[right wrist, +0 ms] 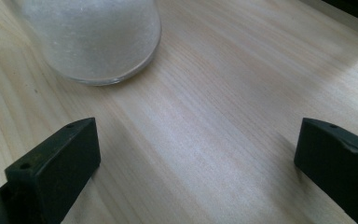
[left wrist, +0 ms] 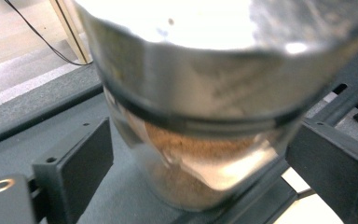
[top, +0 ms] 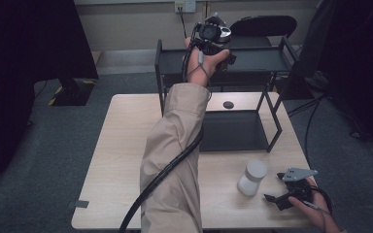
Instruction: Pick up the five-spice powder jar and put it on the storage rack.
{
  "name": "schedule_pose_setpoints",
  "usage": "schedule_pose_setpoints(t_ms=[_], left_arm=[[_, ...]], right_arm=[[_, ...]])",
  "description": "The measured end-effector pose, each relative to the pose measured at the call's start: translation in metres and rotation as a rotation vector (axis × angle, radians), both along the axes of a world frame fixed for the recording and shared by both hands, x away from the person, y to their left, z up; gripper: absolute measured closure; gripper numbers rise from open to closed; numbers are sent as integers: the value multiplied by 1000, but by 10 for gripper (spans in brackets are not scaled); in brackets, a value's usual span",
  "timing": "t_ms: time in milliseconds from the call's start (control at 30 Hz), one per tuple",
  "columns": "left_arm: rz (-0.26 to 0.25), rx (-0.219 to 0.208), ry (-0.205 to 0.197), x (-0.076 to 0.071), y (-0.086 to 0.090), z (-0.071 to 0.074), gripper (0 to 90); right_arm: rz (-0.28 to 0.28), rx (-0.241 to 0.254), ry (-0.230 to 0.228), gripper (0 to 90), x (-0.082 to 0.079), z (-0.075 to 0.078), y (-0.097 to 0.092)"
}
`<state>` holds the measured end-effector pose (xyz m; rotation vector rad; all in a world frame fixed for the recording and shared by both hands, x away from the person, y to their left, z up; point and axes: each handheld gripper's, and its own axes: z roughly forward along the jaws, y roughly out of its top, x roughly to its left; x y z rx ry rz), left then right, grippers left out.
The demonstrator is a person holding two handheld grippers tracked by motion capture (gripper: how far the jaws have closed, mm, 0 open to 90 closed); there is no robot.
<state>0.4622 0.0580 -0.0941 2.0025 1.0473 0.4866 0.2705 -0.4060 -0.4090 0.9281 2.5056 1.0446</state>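
Light wood table [top: 126, 160] w/ a black two-tier rack [top: 252, 60] at its far side, grey carpet around. Left hand-held gripper [top: 213, 36] is up at the rack's top shelf, jaws either side of a steel-lidded glass jar of brown powder [left wrist: 200, 140]; can't tell if they're touching it or clamped. Right hand-held gripper [top: 279, 196] rests low w/ jaws wide, empty, just beside the white-filled jar [top: 251, 178] on the table. Judging by this, jar's being shelved: keep it upright, base flat, clear of the rail before letting go
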Motion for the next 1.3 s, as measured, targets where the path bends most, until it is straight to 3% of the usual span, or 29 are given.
schedule_pose_setpoints(t_ms=[300,833,1300], left_arm=[[2,-23,-20,-17,8,-1,10],[-34,-53,-44,-44,23,-13,19],[-70,-82,-43,-56,32,-35,20]], right_arm=[[1,-1,-2,0,0,0,0],[-1,1,-1,0,0,0,0],[-1,2,-2,0,0,0,0]])
